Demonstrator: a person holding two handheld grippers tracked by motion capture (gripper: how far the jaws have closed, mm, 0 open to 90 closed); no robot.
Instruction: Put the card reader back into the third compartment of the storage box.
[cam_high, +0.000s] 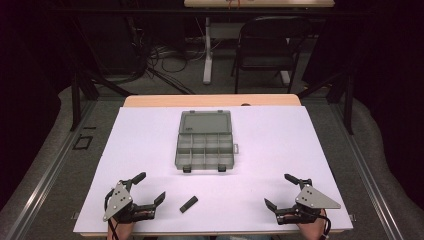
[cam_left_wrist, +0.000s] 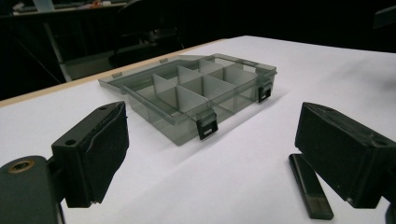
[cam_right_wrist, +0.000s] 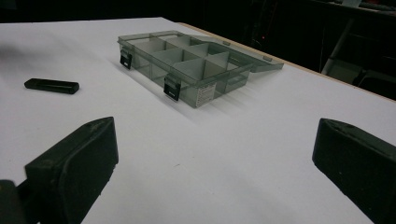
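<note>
A smoky grey compartment box (cam_high: 205, 151) lies in the middle of the white sheet with its lid (cam_high: 205, 122) folded back flat; its cells look empty (cam_left_wrist: 196, 95) (cam_right_wrist: 187, 65). A small black stick (cam_high: 188, 204) lies on the sheet near the front edge, just right of my left gripper (cam_high: 150, 187); it also appears by that gripper's right jaw (cam_left_wrist: 310, 192) and far left in the right gripper view (cam_right_wrist: 51, 86). My left gripper is open with nothing between its jaws. My right gripper (cam_high: 278, 190) rests open at the front right, holding nothing.
The white sheet (cam_high: 280, 140) covers a wooden table (cam_high: 150, 100). Beyond the table stand a black chair (cam_high: 267, 47) and a white table leg (cam_high: 207, 55) amid floor cables. Metal rails run along both sides of the table.
</note>
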